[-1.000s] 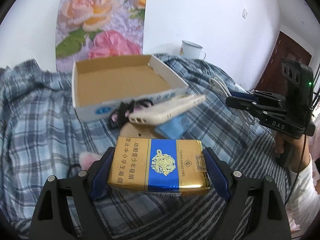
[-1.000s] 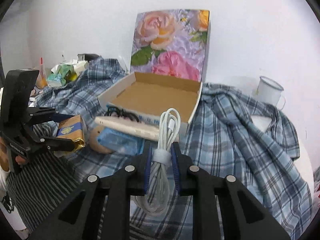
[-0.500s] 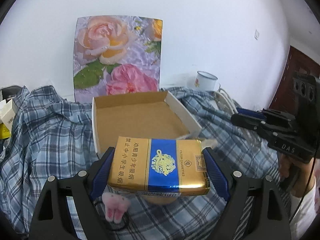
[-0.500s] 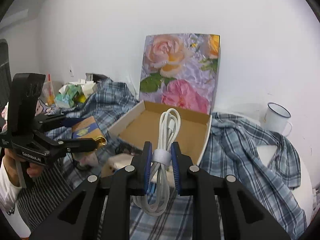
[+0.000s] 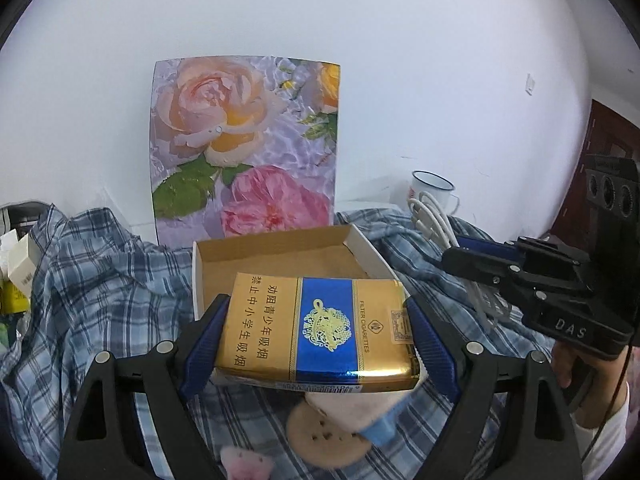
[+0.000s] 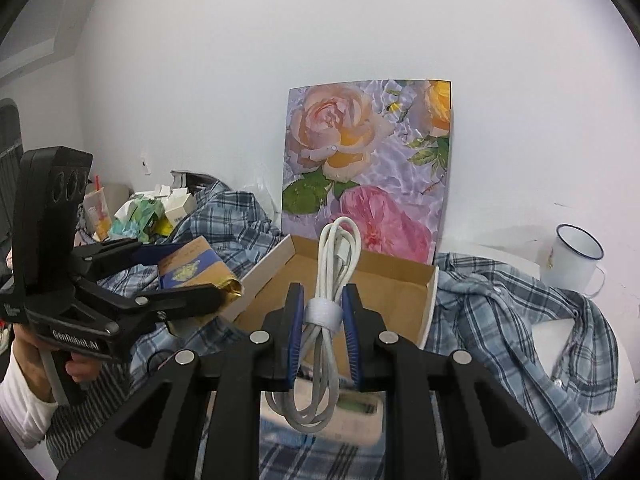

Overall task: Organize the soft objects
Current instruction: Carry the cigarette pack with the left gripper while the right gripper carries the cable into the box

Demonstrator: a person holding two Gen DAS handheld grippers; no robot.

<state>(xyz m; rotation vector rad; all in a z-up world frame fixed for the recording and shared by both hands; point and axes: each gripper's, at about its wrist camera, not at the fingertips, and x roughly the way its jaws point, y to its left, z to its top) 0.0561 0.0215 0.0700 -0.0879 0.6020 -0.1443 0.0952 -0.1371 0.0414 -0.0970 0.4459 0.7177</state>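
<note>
The left tool (image 5: 316,330) grips one gold-and-blue soft cigarette pack (image 5: 316,320) by its ends, printed "FILTER CIGARETTES" beside Chinese characters, held above the near edge of one open, shallow cardboard box (image 5: 280,252). The right tool (image 6: 323,330), jaws narrow, pinches one coiled white cable (image 6: 328,280) at its white strap, in front of the same box (image 6: 400,292). Only the left view reads "DAS" on the right tool; only the right view reads "GenRobot.AI" on the left tool. One white enamel mug (image 6: 576,260) stands beyond the plaid shirt (image 6: 520,320).
</note>
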